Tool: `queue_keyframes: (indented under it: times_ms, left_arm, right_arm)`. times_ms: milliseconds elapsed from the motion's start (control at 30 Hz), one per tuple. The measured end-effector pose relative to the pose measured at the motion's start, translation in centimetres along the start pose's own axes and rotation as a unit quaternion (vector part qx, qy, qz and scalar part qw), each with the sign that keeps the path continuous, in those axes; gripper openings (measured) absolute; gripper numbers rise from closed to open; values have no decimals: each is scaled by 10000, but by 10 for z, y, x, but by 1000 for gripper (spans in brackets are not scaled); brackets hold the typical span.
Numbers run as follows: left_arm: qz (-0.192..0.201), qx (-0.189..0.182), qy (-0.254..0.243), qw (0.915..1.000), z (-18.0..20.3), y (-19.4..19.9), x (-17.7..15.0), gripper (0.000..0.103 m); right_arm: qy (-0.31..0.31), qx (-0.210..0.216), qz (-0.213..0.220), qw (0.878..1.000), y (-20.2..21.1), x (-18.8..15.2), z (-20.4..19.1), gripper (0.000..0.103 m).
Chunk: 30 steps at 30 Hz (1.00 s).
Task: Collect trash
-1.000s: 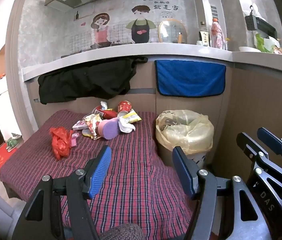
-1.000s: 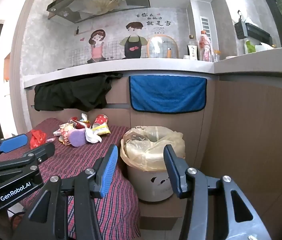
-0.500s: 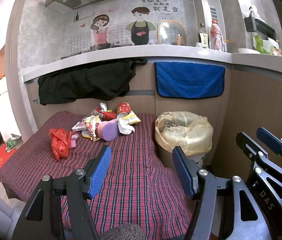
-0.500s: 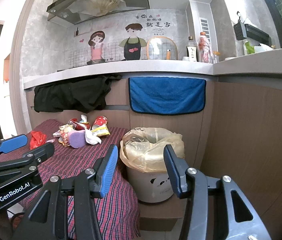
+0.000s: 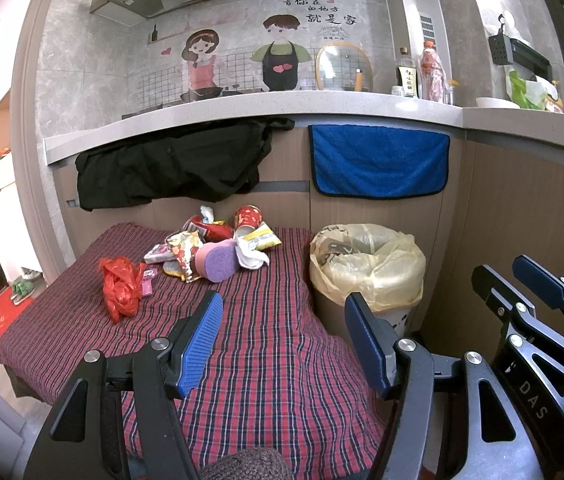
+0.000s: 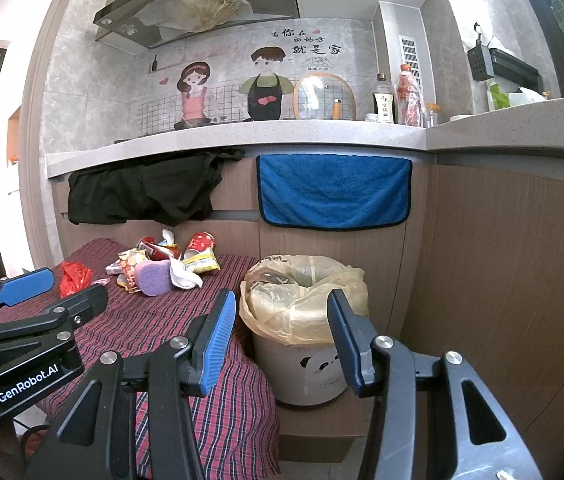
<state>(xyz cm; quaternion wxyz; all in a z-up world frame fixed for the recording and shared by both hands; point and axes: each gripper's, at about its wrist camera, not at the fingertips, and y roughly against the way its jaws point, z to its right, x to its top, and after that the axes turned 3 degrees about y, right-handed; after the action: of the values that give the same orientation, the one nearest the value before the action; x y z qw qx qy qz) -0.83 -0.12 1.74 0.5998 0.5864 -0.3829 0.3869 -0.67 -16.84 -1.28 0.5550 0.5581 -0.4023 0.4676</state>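
Note:
A heap of trash (image 5: 217, 242) lies at the far end of a red plaid cloth (image 5: 265, 356): snack wrappers, a red paper cup (image 5: 247, 216), a purple sponge (image 5: 216, 261), white tissue. A crumpled red plastic bag (image 5: 119, 288) lies apart on the left. A white bin lined with a yellowish bag (image 5: 366, 266) stands right of the cloth. My left gripper (image 5: 284, 338) hovers open and empty over the near cloth. My right gripper (image 6: 282, 334) is open and empty in front of the bin (image 6: 302, 300); the trash heap (image 6: 165, 264) shows far left.
A wooden cabinet front rises behind the cloth, with a black garment (image 5: 169, 166) and a blue towel (image 5: 378, 160) hanging from the counter edge (image 5: 241, 110). Bottles and a glass lid stand on the counter. A wooden panel (image 6: 502, 280) closes the right side.

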Motion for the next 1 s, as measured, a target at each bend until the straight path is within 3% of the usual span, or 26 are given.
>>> queue_keyframes:
  times_ms: [1000]
  left_arm:
    - [10, -9, -1, 10000, 7, 5, 4, 64]
  right_arm:
    - [-27, -9, -6, 10000, -2, -1, 0, 45]
